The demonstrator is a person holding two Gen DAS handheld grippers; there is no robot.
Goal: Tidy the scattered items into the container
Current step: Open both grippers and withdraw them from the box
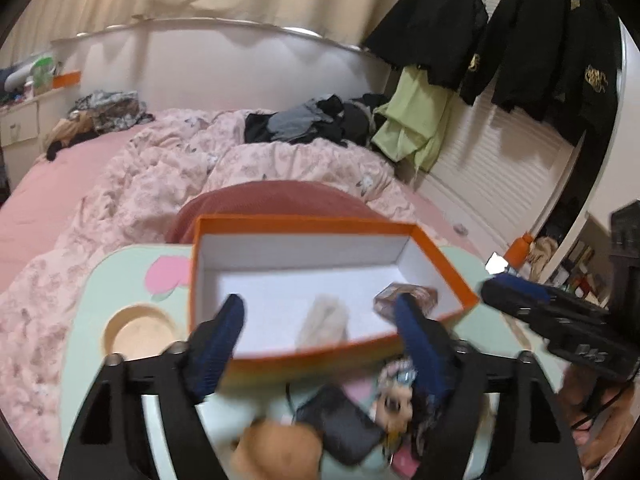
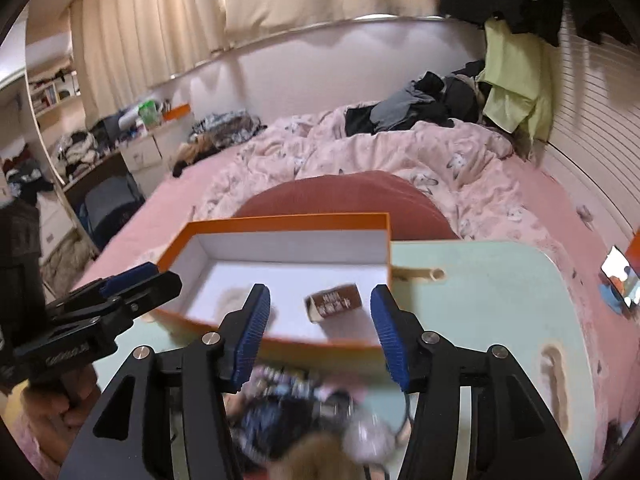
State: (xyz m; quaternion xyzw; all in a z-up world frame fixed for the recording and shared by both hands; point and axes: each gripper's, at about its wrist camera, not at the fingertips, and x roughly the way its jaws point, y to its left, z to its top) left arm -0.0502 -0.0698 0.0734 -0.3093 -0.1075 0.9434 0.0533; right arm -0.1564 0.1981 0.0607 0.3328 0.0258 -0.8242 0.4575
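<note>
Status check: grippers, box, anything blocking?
Left gripper and right gripper open, empty. Orange box holds a small brown packet and a pale item. Clutter waits; nothing blocking.

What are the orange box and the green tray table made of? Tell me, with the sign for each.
Orange box: looks like rigid cardboard, matte orange outside, plain white inside; thin straight walls and crisp folded corners suggest it.

Green tray table: seems a painted or laminated wood board, smooth pale green; the bare tan material showing in its cut-out slot and round recess points to that.
</note>
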